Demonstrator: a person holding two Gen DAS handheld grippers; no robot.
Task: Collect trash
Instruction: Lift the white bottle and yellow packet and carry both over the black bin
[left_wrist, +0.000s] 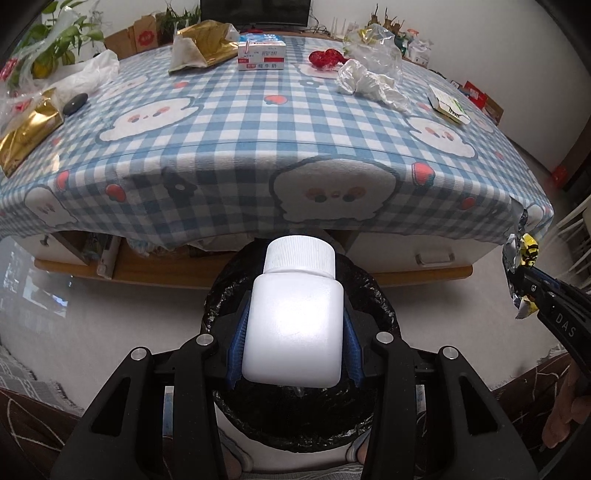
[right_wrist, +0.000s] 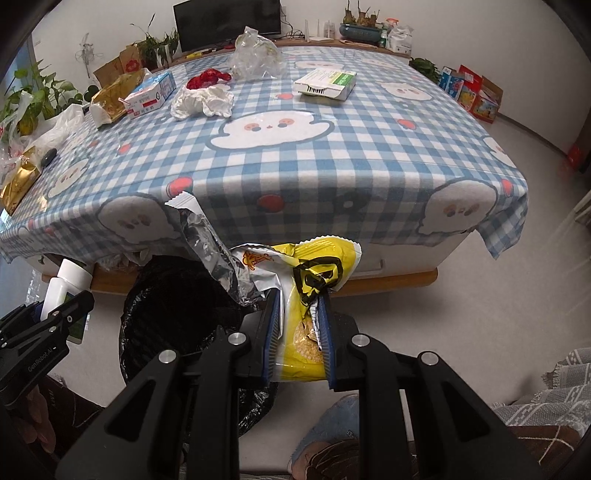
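Observation:
My left gripper (left_wrist: 295, 314) is shut on a white plastic bottle (left_wrist: 295, 325) with a ribbed cap, held right above a round bin lined with a black bag (left_wrist: 373, 295). My right gripper (right_wrist: 299, 317) is shut on a yellow and silver snack wrapper (right_wrist: 306, 332), to the right of the bin (right_wrist: 162, 317). The bottle (right_wrist: 68, 282) and left gripper (right_wrist: 55, 317) show at the left edge of the right wrist view. The wrapper (left_wrist: 522, 273) and right gripper (left_wrist: 524, 286) show at the right edge of the left wrist view.
A table with a blue checked cloth (left_wrist: 229, 125) stands behind the bin and carries more litter: a milk carton (left_wrist: 261, 55), crumpled tissue (left_wrist: 369, 83), a red wrapper (left_wrist: 325, 59), gold bags (left_wrist: 207, 42), a clear bag (right_wrist: 255, 55) and a flat box (right_wrist: 327, 83). Slippered feet (right_wrist: 332, 417) are below.

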